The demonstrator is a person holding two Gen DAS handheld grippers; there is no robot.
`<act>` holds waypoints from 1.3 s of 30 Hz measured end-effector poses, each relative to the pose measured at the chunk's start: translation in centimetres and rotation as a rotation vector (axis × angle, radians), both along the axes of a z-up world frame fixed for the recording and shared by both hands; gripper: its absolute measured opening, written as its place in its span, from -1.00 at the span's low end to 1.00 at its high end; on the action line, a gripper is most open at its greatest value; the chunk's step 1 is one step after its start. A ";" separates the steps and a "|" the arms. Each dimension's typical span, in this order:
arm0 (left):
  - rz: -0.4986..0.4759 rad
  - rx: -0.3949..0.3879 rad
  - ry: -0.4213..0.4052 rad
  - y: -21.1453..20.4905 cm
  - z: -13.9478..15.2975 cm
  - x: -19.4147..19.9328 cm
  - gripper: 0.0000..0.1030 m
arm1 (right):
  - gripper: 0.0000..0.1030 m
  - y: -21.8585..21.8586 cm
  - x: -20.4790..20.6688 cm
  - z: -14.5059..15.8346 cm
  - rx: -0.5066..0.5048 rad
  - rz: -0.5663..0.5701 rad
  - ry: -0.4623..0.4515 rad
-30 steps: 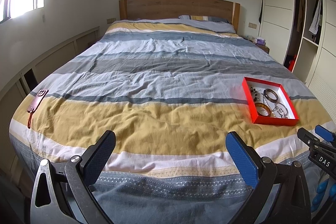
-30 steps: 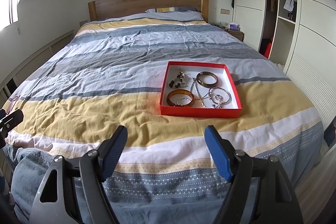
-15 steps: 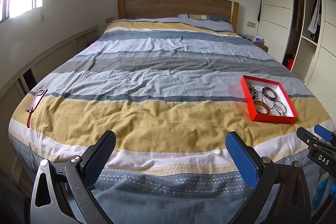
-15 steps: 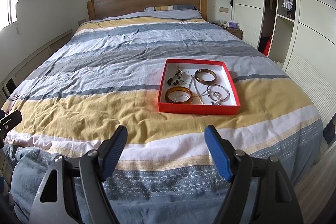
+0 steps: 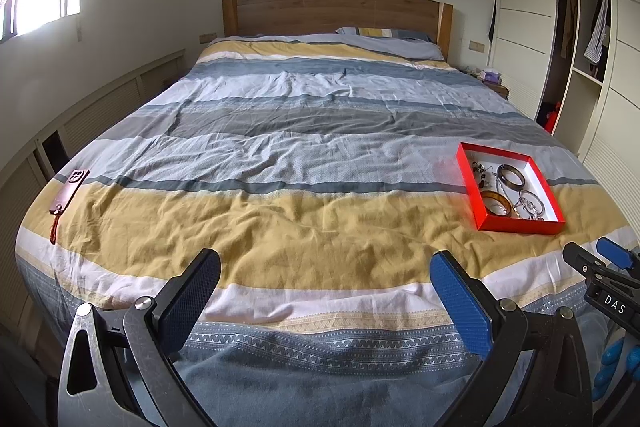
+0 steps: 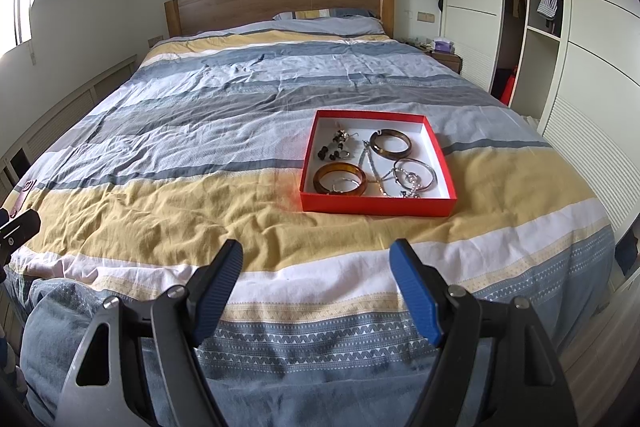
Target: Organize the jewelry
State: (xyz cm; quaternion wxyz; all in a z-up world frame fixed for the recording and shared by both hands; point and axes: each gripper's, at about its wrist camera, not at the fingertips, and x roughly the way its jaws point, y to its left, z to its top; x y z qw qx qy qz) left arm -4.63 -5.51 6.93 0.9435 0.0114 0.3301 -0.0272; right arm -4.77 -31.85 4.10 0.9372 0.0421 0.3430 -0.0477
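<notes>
- While both tools hang over the foot of the bed (image 6: 200, 131), the red tray (image 6: 378, 205) of jewelry lies on the yellow band of the striped duvet, toward the bed's right side, ahead of the right gripper (image 6: 316, 277) and well apart from it.
- Right gripper: jaws spread wide, nothing between them — only bedding shows in the gap.
- Left gripper (image 5: 324, 285): jaws also spread wide and empty; from its view the tray (image 5: 520, 225) sits far off to the right.
- Inside the tray: an amber bangle (image 6: 340, 179) at the near left, a dark brown bangle (image 6: 390, 145) toward the far right, a thin silver bangle (image 6: 414, 174) at the near right, a silver chain (image 6: 374, 167) running down the middle, and a cluster of small dark beaded pieces (image 6: 335, 147) at the far left. The chain and the silver bangle overlap; how they tangle I cannot tell.
- Nothing lies on the duvet between either gripper and the tray — just wrinkled cloth.
- A reddish phone case with a strap (image 5: 66, 193) rests near the bed's left edge, well apart from the tray.
- Beyond: a wooden headboard (image 6: 280, 1), a pillow (image 6: 328, 17), an open white wardrobe (image 6: 532, 7) on the right with hanging clothes, and a nightstand (image 6: 444, 57) beside the bed.
</notes>
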 end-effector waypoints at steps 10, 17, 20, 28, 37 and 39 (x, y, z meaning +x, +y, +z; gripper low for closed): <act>0.001 0.000 0.000 0.0 0.0 0.0 0.99 | 0.45 0.0 0.0 0.0 0.000 0.000 0.002; -0.003 -0.002 0.003 -0.1 -0.1 -0.1 0.99 | 0.45 -0.1 -0.2 -0.2 0.003 -0.002 0.004; -0.006 -0.002 0.003 -0.1 -0.1 -0.1 0.99 | 0.45 -0.1 0.0 -0.1 0.002 0.000 0.003; -0.020 -0.004 0.005 -0.1 -0.2 -0.2 0.99 | 0.45 -0.2 -0.1 -0.1 0.002 0.000 0.004; -0.019 -0.004 0.007 -0.1 -0.3 -0.2 0.99 | 0.45 -0.2 0.0 0.0 0.003 0.000 0.006; -0.019 -0.004 0.007 -0.1 -0.2 -0.2 0.99 | 0.45 -0.2 0.0 0.0 0.002 0.000 0.006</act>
